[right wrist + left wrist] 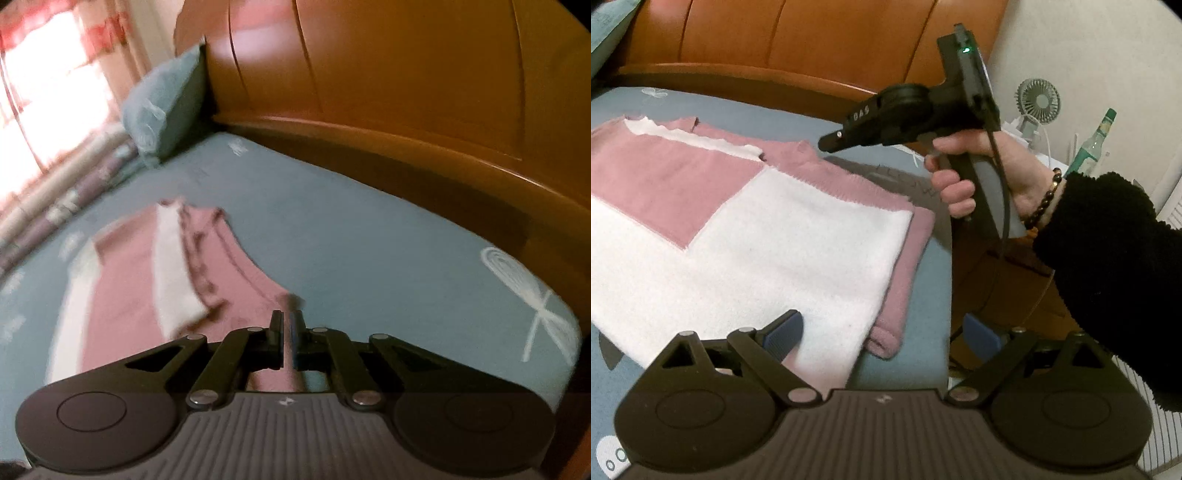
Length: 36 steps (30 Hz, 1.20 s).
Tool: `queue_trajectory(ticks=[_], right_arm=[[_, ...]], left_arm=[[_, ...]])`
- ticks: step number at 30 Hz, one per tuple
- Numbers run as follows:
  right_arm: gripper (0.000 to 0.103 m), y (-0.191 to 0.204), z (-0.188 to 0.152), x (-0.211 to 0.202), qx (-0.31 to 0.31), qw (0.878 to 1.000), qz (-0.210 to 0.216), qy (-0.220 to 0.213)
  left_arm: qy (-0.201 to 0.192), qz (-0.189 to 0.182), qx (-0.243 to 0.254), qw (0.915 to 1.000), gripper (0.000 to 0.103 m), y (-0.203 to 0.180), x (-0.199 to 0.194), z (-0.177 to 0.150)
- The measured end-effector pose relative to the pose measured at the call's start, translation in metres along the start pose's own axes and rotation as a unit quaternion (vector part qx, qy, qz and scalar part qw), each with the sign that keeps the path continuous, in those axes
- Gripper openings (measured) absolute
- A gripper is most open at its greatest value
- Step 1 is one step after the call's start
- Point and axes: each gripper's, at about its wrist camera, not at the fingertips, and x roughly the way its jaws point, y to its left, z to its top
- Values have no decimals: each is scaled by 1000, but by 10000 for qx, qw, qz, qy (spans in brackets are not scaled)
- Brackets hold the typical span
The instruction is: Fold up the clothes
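Below, the left gripper (882, 334) gapes wide over the near edge of a folded pink-and-white sweater (746, 236) lying flat on the blue sheet (919, 306). Its fuzzy knit ends near the mattress edge. The right gripper (286, 334), nearly closed and empty, hovers above bare sheet beside the wooden headboard (388, 85).

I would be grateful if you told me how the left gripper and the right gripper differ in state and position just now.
The left gripper has its jaws spread wide; the right gripper has its jaws nearly closed, with nothing visibly between them. The left gripper sits low at the near edge of the folded pink and white sweater; the right gripper is held up beyond the sweater's far corner. Both are black, handheld, and hold no cloth.
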Motion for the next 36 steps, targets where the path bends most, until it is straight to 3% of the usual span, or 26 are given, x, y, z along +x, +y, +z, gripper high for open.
queue_trajectory(ticks=[6, 7, 8, 10, 14, 18, 21, 26, 31, 36], right_arm=[[6, 10, -1, 23, -126, 9995, -197, 218], [16, 9, 1, 21, -63, 9993, -313, 211], [17, 10, 1, 18, 19, 9993, -313, 210], [17, 14, 1, 1, 80, 9999, -92, 66], [19, 42, -8, -37, -501, 9985, 210, -14], [24, 57, -29, -65, -637, 9963, 533, 230], [26, 64, -54, -81, -725, 9939, 711, 426], [26, 87, -89, -96, -1142, 9881, 850, 589], [33, 96, -116, -95, -1319, 9845, 935, 674], [35, 93, -118, -102, -1127, 9883, 834, 607]], left_arm=[[53, 67, -76, 9999, 94, -2, 0, 2], [127, 90, -122, 9998, 93, -1, 1, 0], [202, 113, -167, 9996, 93, 0, 2, -1], [193, 99, -224, 9995, 93, 0, -3, -2], [35, 8, -363, 9993, 94, 0, -14, -4], [216, -46, -559, 9982, 94, 3, -7, -11], [248, 100, -420, 9988, 93, -3, -8, -17], [8, 8, -459, 9989, 94, -8, -33, -15], [116, -294, -663, 9973, 94, -8, -29, -25], [68, -422, -701, 9966, 93, -14, -31, -23]])
